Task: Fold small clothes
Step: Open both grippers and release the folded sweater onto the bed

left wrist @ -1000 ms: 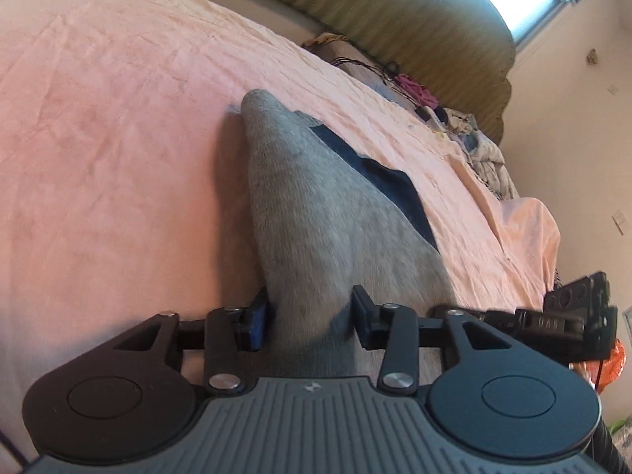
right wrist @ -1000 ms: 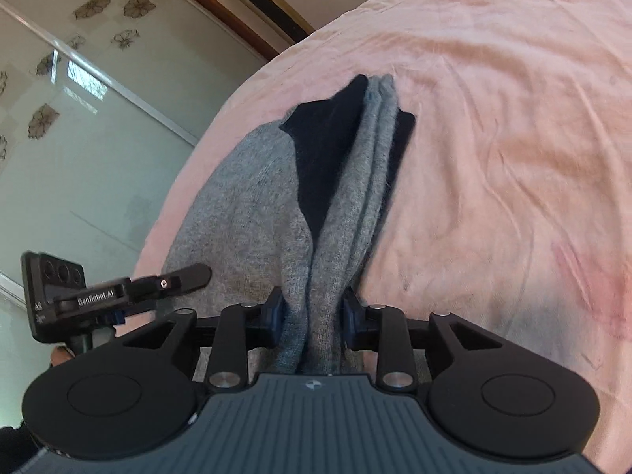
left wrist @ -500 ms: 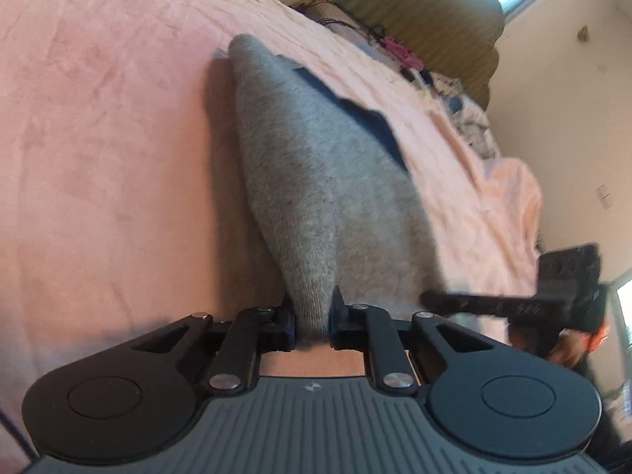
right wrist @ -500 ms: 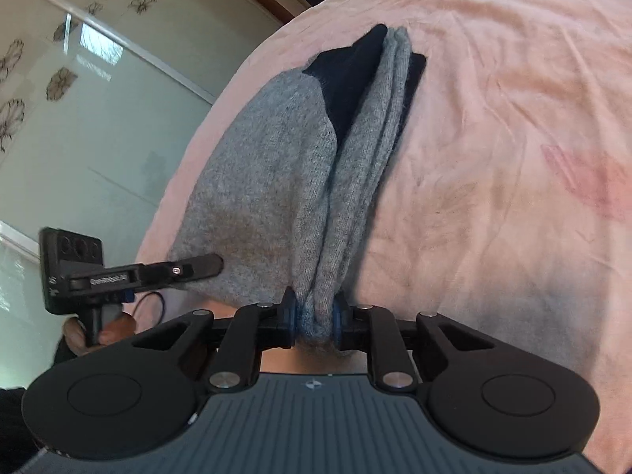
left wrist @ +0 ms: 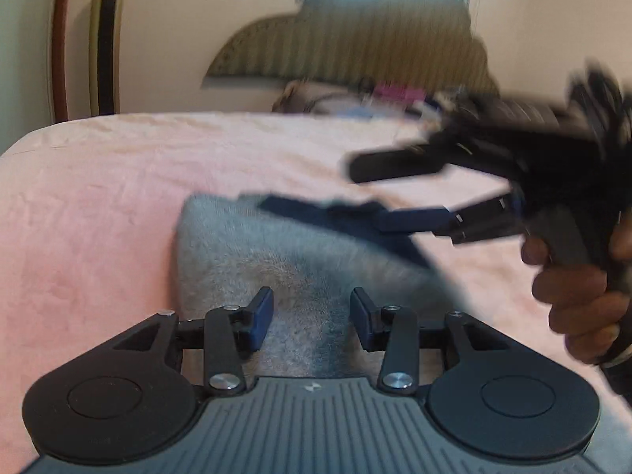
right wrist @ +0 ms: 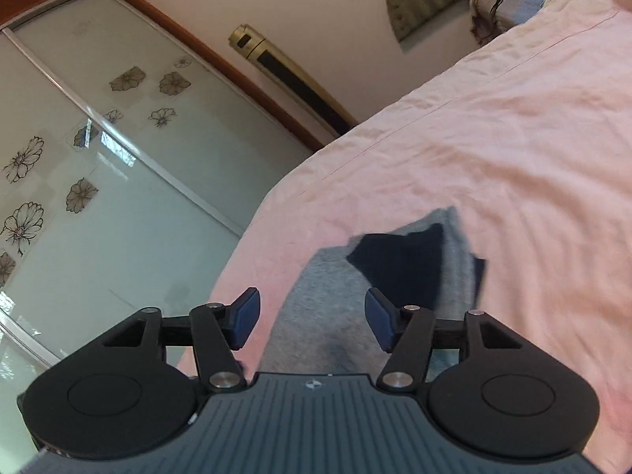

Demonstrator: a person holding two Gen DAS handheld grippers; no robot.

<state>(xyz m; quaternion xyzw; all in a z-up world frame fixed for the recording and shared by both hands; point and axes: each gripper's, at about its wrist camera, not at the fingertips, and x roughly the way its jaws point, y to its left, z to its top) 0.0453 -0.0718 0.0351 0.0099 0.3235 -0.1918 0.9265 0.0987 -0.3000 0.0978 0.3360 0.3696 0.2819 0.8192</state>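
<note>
A grey garment (left wrist: 276,260) with a dark navy part (left wrist: 355,217) lies folded on the pink bed sheet (left wrist: 98,217). My left gripper (left wrist: 312,312) hovers over its near edge with jaws opening; the cloth shows in the gap, but the pads do not touch it. In the right wrist view the same grey garment (right wrist: 328,308) and navy part (right wrist: 399,264) lie below my right gripper (right wrist: 312,316), whose jaws are also opening and hold nothing. The right gripper (left wrist: 395,193) appears blurred in the left wrist view, above the garment's right side, held by a hand (left wrist: 572,288).
A padded headboard (left wrist: 355,39) and a pile of mixed items (left wrist: 375,94) stand at the far end of the bed. A glass sliding door with flower prints (right wrist: 98,158) and a tall gold unit (right wrist: 292,75) stand past the bed's edge (right wrist: 252,245).
Both grippers were shut on the garment's near edge half a second ago; now both have let go, opened and drawn back upward. The garment has dropped flat onto the sheet.
</note>
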